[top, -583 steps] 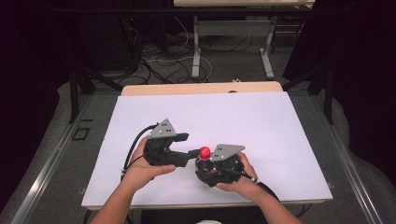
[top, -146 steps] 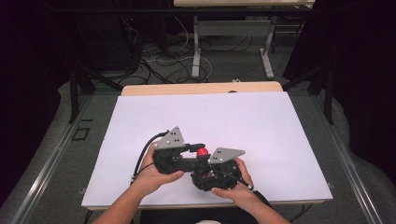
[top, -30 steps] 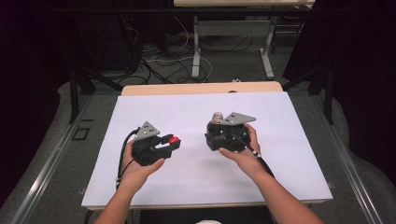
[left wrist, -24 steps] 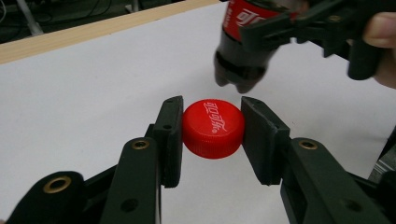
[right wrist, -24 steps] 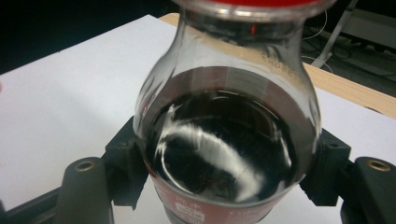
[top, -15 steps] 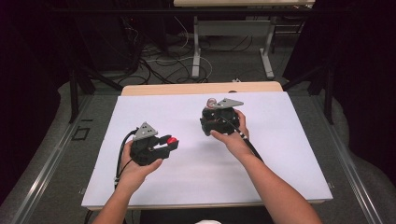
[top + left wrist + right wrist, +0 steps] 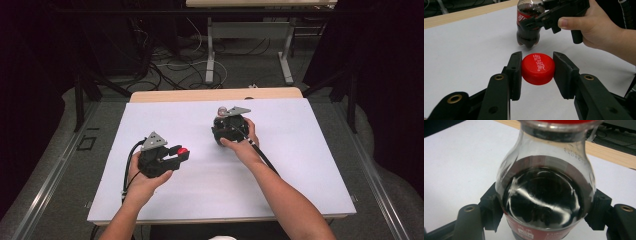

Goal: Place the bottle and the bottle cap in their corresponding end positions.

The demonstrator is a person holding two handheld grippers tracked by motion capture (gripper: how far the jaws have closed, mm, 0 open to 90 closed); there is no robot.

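A red bottle cap (image 7: 538,68) with white lettering sits between the pads of my left gripper (image 7: 538,72), which is shut on it just above the white table (image 7: 464,50). In the high view that left gripper (image 7: 176,154) is at the table's near left, with the cap (image 7: 183,150) at its tip. My right gripper (image 7: 227,131) is shut on a small cola bottle (image 7: 546,195) around its body. The bottle (image 7: 527,27) stands upright with dark liquid and a red label, its base at or just above the table. The bottle's mouth (image 7: 221,109) is uncapped.
The white sheet (image 7: 300,150) covers the table, with a bare wooden strip (image 7: 200,95) along the far edge. Beyond it are floor cables (image 7: 175,65) and another table's legs (image 7: 210,50). Dark curtains flank both sides.
The right hand has carried the bottle left and toward the far side of the table, and lower. The left hand with the cap has stayed put.
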